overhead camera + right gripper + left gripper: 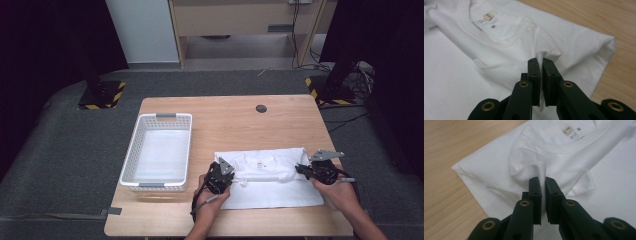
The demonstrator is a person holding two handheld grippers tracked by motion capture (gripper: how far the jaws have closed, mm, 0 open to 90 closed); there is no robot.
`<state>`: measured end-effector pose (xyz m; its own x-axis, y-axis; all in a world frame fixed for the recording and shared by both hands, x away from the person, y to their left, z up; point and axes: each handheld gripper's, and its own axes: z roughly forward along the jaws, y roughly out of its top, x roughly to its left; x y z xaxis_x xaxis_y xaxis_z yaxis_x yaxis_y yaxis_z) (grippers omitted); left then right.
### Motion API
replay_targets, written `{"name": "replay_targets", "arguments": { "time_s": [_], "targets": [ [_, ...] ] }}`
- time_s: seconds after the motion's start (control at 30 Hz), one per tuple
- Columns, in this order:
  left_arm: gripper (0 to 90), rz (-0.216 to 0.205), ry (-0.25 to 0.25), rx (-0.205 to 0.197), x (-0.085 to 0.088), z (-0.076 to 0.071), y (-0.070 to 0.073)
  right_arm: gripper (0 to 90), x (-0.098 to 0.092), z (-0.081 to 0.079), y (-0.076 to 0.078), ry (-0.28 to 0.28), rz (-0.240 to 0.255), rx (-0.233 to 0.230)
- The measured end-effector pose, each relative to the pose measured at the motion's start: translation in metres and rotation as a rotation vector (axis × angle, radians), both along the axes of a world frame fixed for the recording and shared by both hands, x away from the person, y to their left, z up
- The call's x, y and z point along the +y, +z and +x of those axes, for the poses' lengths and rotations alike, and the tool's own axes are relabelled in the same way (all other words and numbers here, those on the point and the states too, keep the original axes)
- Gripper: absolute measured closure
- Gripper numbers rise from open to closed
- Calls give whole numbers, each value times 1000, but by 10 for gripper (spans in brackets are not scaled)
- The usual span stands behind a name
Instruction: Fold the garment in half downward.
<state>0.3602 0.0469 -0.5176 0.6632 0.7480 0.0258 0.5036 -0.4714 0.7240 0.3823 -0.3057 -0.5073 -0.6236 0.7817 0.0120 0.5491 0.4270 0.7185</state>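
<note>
**Both grippers pinch the white T-shirt on the table**

A white T-shirt (272,179) lies folded on the right half of the wooden table (225,120), near the person's edge. Its collar with the small label (567,129) faces up.

The left hand (212,197) comes in from the bottom edge of the high view, with the forearm rising toward the left end of the shirt. It holds the left gripper (226,179) low over the cloth, pointing to the right, toward the middle of the shirt. In the left gripper view the two black jaws are pressed together on a raised fold of the white fabric, just below the collar.

The right hand (340,192) enters from the lower right corner, and the forearm goes diagonally up and to the left. The right gripper (300,170) sits at the right end of the shirt and points to the left. In the right gripper view its jaws are also clamped on a pinch of cloth, close to the collar, with the folded edge of the shirt beside it.

A white basket (134,150) stands on the left half of the table, well apart from the shirt.
</note>
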Motion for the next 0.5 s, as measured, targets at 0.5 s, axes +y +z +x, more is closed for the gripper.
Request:
{"name": "replay_targets", "arguments": {
  "time_s": [0.5],
  "targets": [
    [834, 24, 31, 1, 0, 22, -6, 829, 10, 22, -16, -47, -12, 34]
  ]
}}
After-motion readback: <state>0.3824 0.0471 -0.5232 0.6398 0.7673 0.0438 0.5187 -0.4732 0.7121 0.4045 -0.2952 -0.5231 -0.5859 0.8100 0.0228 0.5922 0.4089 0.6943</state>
